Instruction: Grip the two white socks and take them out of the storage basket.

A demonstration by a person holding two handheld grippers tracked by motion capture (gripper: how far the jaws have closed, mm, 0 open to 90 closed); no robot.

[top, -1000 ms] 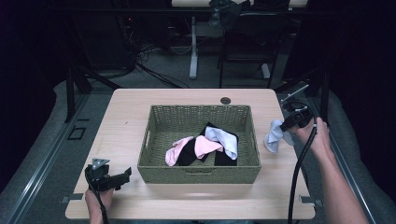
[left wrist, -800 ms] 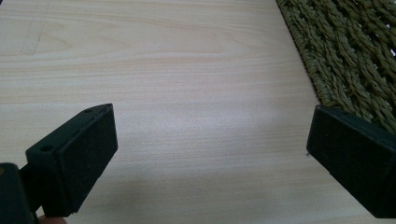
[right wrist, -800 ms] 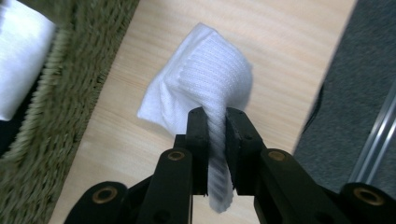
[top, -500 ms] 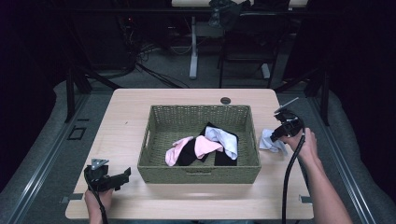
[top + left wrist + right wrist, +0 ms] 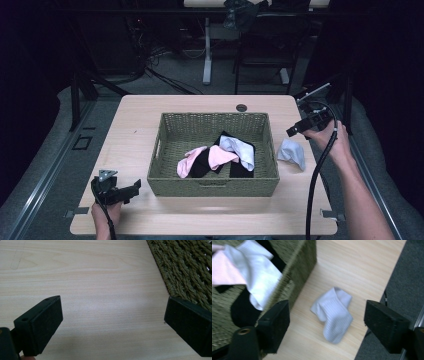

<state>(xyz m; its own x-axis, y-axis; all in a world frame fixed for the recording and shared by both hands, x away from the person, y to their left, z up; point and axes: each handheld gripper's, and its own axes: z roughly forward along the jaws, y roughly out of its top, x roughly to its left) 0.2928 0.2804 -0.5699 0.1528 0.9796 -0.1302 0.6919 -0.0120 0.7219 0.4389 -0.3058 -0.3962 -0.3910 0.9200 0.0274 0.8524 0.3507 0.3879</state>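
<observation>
A pale blue-grey sock lies flat on the table just right of the woven basket. My right gripper hovers above it; its jaws have just been opening and stand wide, with nothing between the pads. Inside the basket lie a pink sock, a white sock and black socks. My left gripper rests low at the table's front left, open and empty, beside the basket's wall.
The wooden table has bare room left of and in front of the basket. A dark cable hole sits near the far edge. The table's right edge runs close to the loose sock; grey floor lies beyond it.
The right gripper carried the pale sock down onto the table beside the basket, let it go, opened and rose away. The left gripper stayed put.
</observation>
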